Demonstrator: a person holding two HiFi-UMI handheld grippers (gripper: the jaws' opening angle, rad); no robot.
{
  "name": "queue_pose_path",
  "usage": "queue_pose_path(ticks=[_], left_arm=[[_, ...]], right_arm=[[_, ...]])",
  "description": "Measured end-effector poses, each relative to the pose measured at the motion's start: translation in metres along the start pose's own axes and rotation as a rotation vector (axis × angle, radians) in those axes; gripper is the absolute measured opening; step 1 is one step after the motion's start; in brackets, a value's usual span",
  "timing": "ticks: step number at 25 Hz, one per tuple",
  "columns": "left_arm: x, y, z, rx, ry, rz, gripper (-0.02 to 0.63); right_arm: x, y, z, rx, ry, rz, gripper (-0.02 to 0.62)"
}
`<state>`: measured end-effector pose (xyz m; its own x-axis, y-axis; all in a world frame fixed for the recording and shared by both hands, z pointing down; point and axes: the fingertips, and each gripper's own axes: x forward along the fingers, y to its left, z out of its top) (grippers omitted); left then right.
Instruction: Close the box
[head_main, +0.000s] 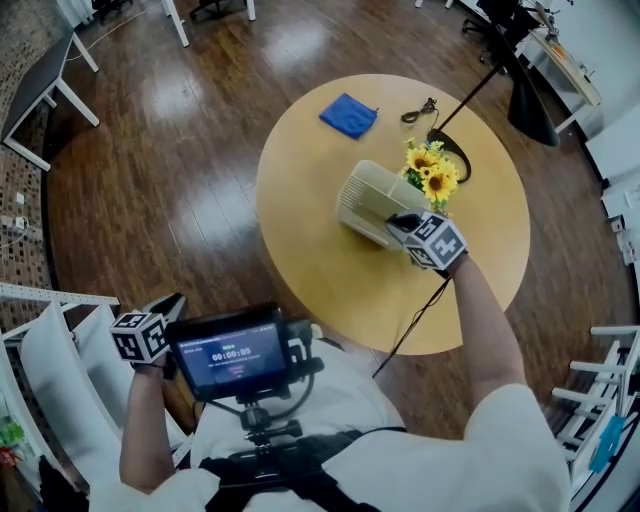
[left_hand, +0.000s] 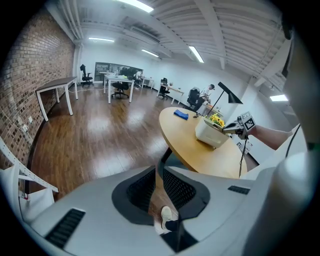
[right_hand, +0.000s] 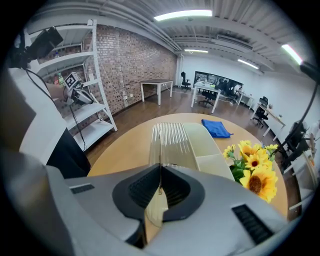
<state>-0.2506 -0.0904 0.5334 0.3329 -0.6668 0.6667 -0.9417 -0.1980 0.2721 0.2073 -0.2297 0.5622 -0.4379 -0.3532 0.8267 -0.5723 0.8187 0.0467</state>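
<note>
A cream box (head_main: 375, 200) with a ribbed lid lies on the round wooden table (head_main: 330, 280), right beside a bunch of sunflowers (head_main: 435, 172). My right gripper (head_main: 397, 222) is at the box's near right edge. In the right gripper view its jaws are shut on a thin cream edge of the lid, and the box (right_hand: 182, 142) stretches away just ahead of them. My left gripper (head_main: 173, 302) hangs low at my left side, away from the table. It is shut on nothing; between its jaws (left_hand: 159, 169) only floor and a shoe show.
A blue cloth (head_main: 348, 115) and a coiled cable (head_main: 420, 108) lie at the table's far side. A black lamp (head_main: 527, 98) leans over the table from the right. White shelving (head_main: 40, 350) stands at my left, and a monitor rig (head_main: 235, 355) sits on my chest.
</note>
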Motion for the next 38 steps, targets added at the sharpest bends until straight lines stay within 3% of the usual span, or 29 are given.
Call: queue_pose_path(ticks=[15,21,22,25,26,33,38], left_arm=[[-0.003,0.007,-0.005,-0.007,0.003,-0.002,0.054],[-0.003,0.011,-0.004,-0.005,0.009,-0.012,0.054],[-0.004,0.012,-0.004,-0.002,0.010,-0.013,0.054],[-0.005,0.017,-0.003,0.004,0.012,-0.020,0.054],[-0.004,0.018,-0.003,0.006,0.012,-0.024,0.054],[0.004,0.020,0.005,0.048,0.026,-0.080,0.054],[0.004,0.027,0.006,0.102,0.028,-0.133,0.054]], right_arm=[[0.003,-0.004,-0.005,-0.038,0.024,-0.052,0.021],[0.004,-0.006,-0.006,-0.004,0.008,-0.060,0.026],[0.003,-0.007,-0.006,0.001,0.004,-0.062,0.036],[-0.002,-0.007,-0.004,0.026,-0.013,-0.070,0.150],[-0.004,-0.007,-0.004,0.034,-0.017,-0.078,0.152],[-0.046,-0.008,-0.019,0.175,-0.108,-0.257,0.152],[-0.081,0.032,-0.055,0.346,-0.153,-0.427,0.152]])
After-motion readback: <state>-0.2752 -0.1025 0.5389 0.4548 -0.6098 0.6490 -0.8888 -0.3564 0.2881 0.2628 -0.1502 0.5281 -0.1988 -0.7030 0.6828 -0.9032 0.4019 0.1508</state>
